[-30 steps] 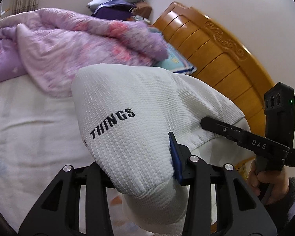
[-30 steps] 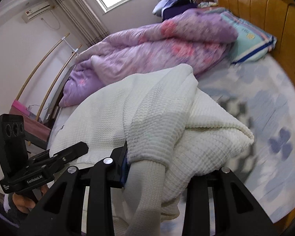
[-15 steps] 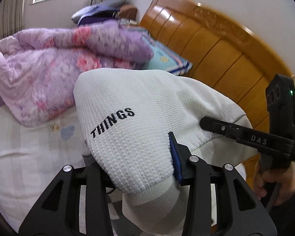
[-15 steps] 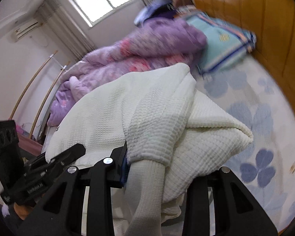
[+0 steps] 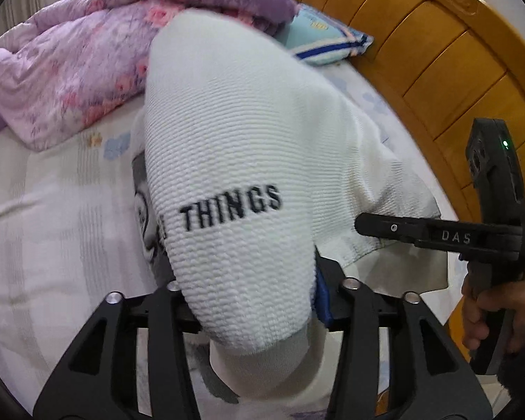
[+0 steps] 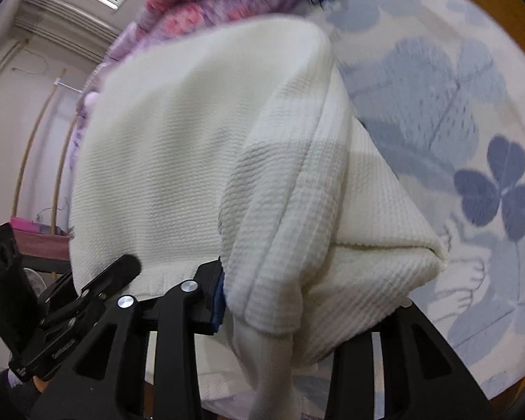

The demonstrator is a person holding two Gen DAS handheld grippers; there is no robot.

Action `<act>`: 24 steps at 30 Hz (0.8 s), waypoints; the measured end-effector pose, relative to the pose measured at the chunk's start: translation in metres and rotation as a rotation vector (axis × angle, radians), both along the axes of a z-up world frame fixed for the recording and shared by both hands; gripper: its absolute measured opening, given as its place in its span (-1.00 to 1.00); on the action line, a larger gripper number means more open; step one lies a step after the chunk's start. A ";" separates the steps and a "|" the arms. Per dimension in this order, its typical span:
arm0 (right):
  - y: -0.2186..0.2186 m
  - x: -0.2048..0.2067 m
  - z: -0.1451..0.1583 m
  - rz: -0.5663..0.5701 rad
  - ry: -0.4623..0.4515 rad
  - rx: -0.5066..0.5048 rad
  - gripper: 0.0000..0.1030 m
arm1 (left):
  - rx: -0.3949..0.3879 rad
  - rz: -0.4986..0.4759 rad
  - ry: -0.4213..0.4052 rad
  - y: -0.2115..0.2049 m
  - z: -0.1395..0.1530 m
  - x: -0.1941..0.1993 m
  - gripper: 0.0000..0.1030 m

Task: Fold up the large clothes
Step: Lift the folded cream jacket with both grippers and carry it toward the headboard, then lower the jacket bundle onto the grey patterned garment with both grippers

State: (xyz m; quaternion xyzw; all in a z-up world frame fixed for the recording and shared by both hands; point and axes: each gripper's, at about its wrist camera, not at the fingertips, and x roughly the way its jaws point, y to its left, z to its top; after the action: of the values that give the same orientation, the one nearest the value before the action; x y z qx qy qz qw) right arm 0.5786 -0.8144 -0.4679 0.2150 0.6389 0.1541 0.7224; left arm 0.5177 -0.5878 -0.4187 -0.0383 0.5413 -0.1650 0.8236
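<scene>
- Left wrist view: your left gripper (image 5: 248, 301) is clamped on a thick bunch of the white sweater (image 5: 234, 147), near its ribbed edge, with the knit bulging up between the two black arms.
- A blue pad (image 5: 321, 297) on one finger presses against the fabric on the right side of the bunch.
- The word "THINGS" (image 5: 231, 208) runs across the knit just above your grip.
- At the right of this view your right gripper (image 5: 364, 224) reaches in from the side, its tip touching the sweater's lower edge, and your right hand (image 5: 486, 311) is wrapped round its handle.
- Right wrist view: your right gripper (image 6: 262, 301) is closed on folded layers of the sweater (image 6: 199, 147), which drape over its fingers and hang below them.
- Your left gripper (image 6: 122, 269) shows at the lower left here, its tip against the same hem.
- The sweater is held up off the bed between both grippers, above the bedsheet (image 6: 455, 105) with its blue clover print.
- Beyond it lie a purple floral quilt (image 5: 73, 56) and a striped pillow (image 5: 329, 38), with the wooden headboard (image 5: 437, 52) to the right.
</scene>
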 end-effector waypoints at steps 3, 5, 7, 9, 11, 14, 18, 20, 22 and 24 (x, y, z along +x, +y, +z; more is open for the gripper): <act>0.000 0.002 -0.007 -0.026 0.043 -0.082 0.09 | 0.009 0.030 0.030 0.005 -0.011 -0.003 0.33; 0.005 0.004 -0.009 -0.010 0.053 -0.137 0.21 | 0.020 0.045 0.045 0.006 -0.013 -0.004 0.51; 0.006 0.004 -0.008 -0.003 0.070 -0.171 0.26 | 0.011 0.050 0.066 0.008 -0.014 -0.004 0.54; 0.002 0.003 0.001 -0.034 0.087 -0.181 0.26 | 0.009 0.055 0.069 0.010 -0.010 -0.006 0.55; -0.002 0.000 0.012 -0.062 0.072 -0.183 0.26 | 0.015 0.070 0.068 0.012 -0.007 -0.008 0.60; -0.007 -0.010 0.020 -0.071 0.057 -0.304 0.41 | 0.010 0.079 0.083 0.016 -0.006 -0.010 0.63; -0.020 -0.012 0.004 -0.096 0.069 -0.342 0.44 | 0.028 0.068 0.084 0.015 -0.006 -0.017 0.66; -0.020 -0.007 -0.011 -0.088 0.061 -0.368 0.47 | 0.026 0.059 0.087 0.013 -0.006 -0.020 0.66; -0.015 -0.002 -0.026 -0.091 0.076 -0.380 0.47 | 0.028 0.045 0.090 0.010 -0.006 -0.022 0.66; -0.015 0.000 -0.040 -0.103 0.090 -0.363 0.52 | 0.045 0.026 0.085 0.005 -0.005 -0.024 0.66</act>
State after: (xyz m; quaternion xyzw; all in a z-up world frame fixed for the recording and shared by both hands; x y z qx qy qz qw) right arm 0.5788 -0.8292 -0.5075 0.1201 0.6760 -0.0104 0.7270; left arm 0.4937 -0.5832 -0.4242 -0.0337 0.5788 -0.1401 0.8026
